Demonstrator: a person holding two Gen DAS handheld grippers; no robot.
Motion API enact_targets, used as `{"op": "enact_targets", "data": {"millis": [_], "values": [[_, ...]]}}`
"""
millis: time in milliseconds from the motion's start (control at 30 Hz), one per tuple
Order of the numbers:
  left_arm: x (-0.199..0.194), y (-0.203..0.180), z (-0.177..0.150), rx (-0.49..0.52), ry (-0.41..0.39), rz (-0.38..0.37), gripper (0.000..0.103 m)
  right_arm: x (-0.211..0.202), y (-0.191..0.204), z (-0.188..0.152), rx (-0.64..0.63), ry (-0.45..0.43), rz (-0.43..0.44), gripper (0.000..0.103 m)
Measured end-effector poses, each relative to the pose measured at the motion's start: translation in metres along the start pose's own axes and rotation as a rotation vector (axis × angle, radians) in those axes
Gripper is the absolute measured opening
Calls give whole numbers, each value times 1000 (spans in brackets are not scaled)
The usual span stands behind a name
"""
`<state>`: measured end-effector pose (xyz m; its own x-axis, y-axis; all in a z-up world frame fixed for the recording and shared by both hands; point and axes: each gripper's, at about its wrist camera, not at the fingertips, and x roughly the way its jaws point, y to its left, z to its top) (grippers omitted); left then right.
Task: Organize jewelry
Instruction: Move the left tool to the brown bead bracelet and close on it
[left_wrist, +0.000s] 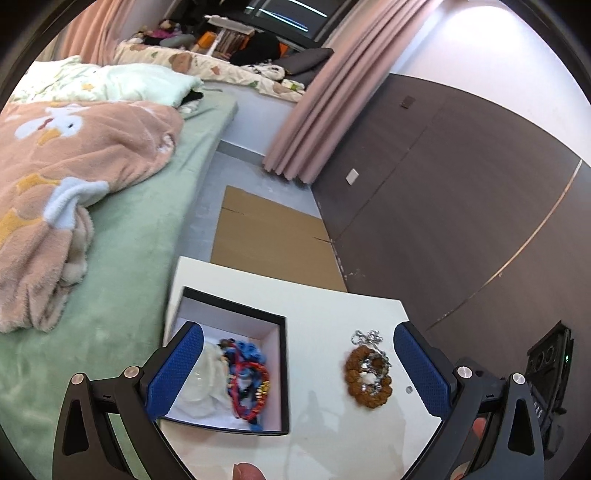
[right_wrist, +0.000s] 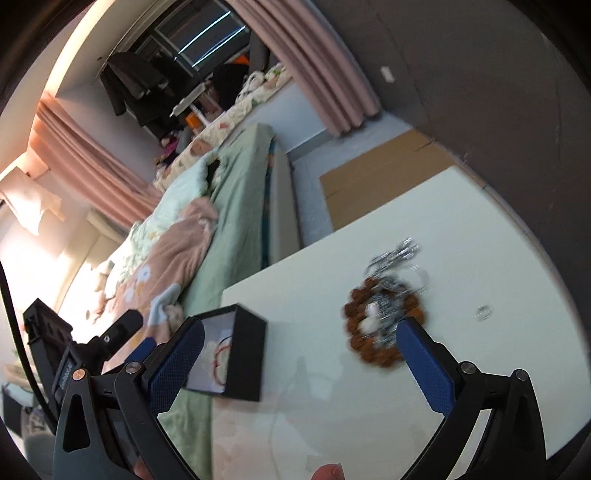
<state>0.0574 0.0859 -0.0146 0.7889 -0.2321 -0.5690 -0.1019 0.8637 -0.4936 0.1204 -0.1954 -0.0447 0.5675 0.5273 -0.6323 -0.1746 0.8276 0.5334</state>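
Meanwhile both tools gape empty above a brown bead bracelet tangled with silver chain.

I am working in a home bedroom: a bed with a pale green sheet fills the room, a fluffy peach blanket with white and yellow patches heaped on it, dusty pink pleated curtains hanging beyond its far end, a dark brown panelled wall across the aisle from it, a small white bedside table beside it
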Motion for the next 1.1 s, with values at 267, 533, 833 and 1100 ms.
{"op": "enact_targets", "data": {"millis": [267,533,833,1100], "values": [[10,-38,-11,93,-8,31,103,-19,-29,9,-17,28,-115,103],[30,-73,-27,180,27,22,103,-44,-48,19,-45,4,-210,103],[50,-95,-40,248,58,1,103,-53,-68,29,-15,27,-212,103],[70,-100,-42,251,91,-41,103,-60,-93,43,34,13,-206,103]]}}
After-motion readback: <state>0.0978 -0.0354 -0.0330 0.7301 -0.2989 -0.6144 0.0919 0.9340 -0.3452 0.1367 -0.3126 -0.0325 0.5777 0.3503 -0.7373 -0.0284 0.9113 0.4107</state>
